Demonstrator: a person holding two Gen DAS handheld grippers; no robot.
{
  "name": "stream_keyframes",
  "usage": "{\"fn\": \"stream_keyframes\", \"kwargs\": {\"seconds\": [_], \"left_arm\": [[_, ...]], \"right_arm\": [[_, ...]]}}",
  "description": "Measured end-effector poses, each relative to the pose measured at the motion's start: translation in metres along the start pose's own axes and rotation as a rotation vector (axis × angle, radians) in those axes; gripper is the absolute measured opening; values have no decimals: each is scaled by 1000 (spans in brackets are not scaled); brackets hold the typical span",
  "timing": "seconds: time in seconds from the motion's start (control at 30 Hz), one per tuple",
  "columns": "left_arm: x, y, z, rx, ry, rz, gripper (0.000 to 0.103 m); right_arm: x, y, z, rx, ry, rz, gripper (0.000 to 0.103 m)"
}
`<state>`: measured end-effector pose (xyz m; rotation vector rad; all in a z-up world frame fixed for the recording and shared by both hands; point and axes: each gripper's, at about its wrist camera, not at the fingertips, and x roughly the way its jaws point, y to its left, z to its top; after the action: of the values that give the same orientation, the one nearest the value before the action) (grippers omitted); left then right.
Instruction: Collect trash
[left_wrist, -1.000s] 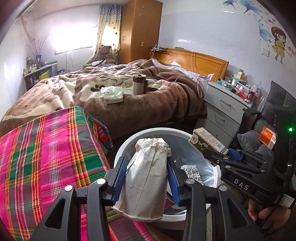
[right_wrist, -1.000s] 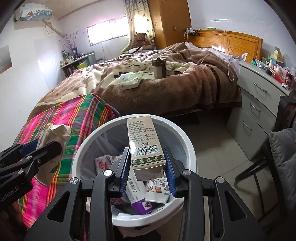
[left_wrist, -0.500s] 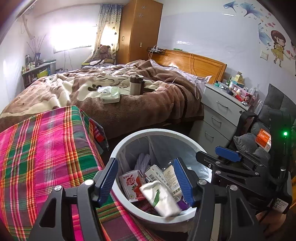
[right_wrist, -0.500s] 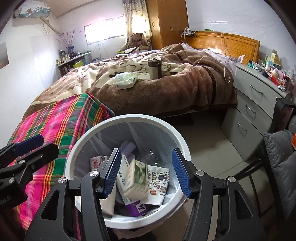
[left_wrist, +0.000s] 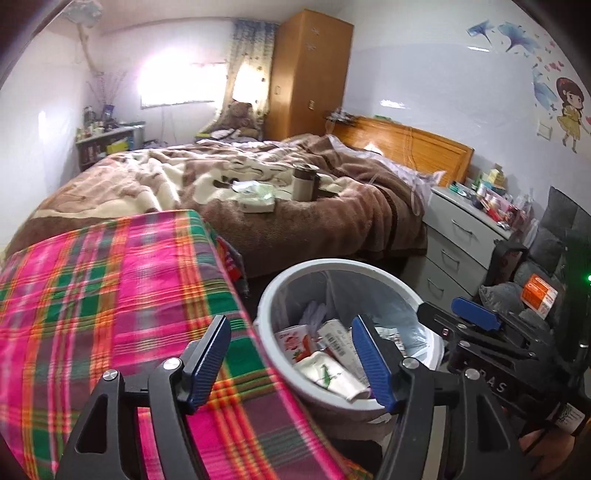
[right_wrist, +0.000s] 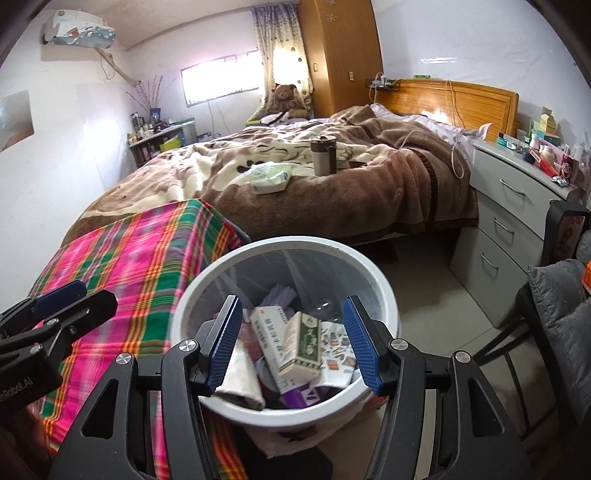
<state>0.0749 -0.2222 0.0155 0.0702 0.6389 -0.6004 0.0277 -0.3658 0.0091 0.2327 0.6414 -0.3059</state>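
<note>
1. We see the trash bin (right_wrist: 380, 280), a round white pail with a clear liner, standing on the floor just beside the plaid-covered surface (left_wrist: 110, 295) and near the foot of the bed (right_wrist: 332, 192).
2. Inside it we make out a heap of trash: a green-and-white carton (right_wrist: 301, 343) lying tilted on top, a white box with red print (right_wrist: 267, 332) under it, a crumpled paper bag (right_wrist: 240, 373) against the near-left wall, and a purple package (right_wrist: 299, 397) low at the front.
3. From the left wrist view the same bin (left_wrist: 295, 280) shows a red-printed carton (left_wrist: 295, 339) and a pale wrapper (left_wrist: 328, 373) near its front edge.
4. Our right gripper (right_wrist: 295, 339) hangs above the bin's mouth, its blue pads spread wide and nothing between them.
5. Our left gripper (left_wrist: 295, 354) sits over the edge where the plaid cloth meets the bin, its pads likewise spread wide and empty.
6. Each gripper shows in the other's view: the right one (left_wrist: 476, 321) beside the bin's far side, the left one (right_wrist: 62, 299) over the plaid cloth.
7. On the brown blanket we see a tissue pack (right_wrist: 269, 177) and, near it, an upright tumbler (right_wrist: 323, 155).
8. A grey drawer unit (right_wrist: 517, 221) stands beside the bed, cluttered on top.
</note>
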Motion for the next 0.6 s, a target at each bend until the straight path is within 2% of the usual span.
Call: {"fn": "stream_keyframes", "kwargs": {"seconds": [0.17, 0.3, 0.43, 0.6], "left_arm": [[-25, 7, -11, 12, -27, 72, 69], [-45, 14, -20, -1, -48, 117, 69], [-60, 17, -28, -5, -60, 174, 69], [-79, 20, -42, -23, -96, 203, 69]], "right_arm": [[-16, 12, -7, -9, -41, 32, 60], [-28, 21, -13, -17, -82, 69, 68], [-37, 30, -20, -26, -99, 72, 68], [-48, 32, -29, 1, -127, 72, 68]]}}
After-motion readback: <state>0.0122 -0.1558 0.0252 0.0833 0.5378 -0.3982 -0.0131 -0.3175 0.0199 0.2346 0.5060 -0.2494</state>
